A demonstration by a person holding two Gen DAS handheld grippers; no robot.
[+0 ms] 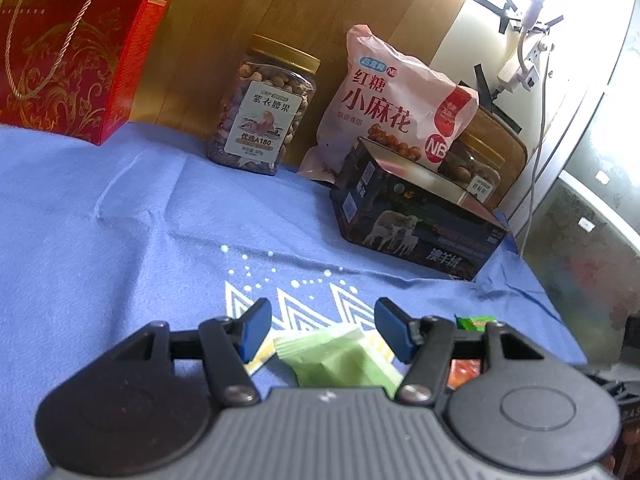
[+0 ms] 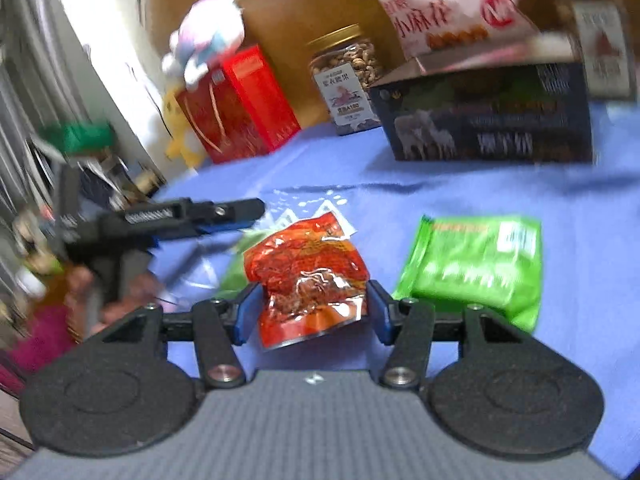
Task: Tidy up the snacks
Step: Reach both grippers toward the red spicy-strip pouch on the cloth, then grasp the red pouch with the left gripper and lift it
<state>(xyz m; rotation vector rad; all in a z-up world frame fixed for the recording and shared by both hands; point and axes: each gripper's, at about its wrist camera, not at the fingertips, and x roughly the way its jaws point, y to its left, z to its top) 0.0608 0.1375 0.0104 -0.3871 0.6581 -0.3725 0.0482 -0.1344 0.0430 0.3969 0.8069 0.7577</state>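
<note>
My left gripper (image 1: 324, 330) is open above a pale green snack packet (image 1: 340, 360) lying on the blue cloth (image 1: 120, 220); nothing is between its pads. It also shows from the side in the right wrist view (image 2: 224, 216). My right gripper (image 2: 314, 312) is open, its blue pads on either side of a red foil snack packet (image 2: 312, 276) without clearly pressing it. A bright green packet (image 2: 476, 268) lies to the right of it. The dark open-topped box with sheep on it (image 1: 416, 216) (image 2: 488, 116) stands at the back right.
A jar of nuts (image 1: 264, 108) (image 2: 348, 84), a pink snack bag (image 1: 396, 108) (image 2: 444, 4) and a red gift box (image 1: 76, 48) (image 2: 236, 108) stand along the wooden wall. A second jar (image 1: 476, 164) is behind the dark box. A plush toy (image 2: 208, 36) sits on the red box.
</note>
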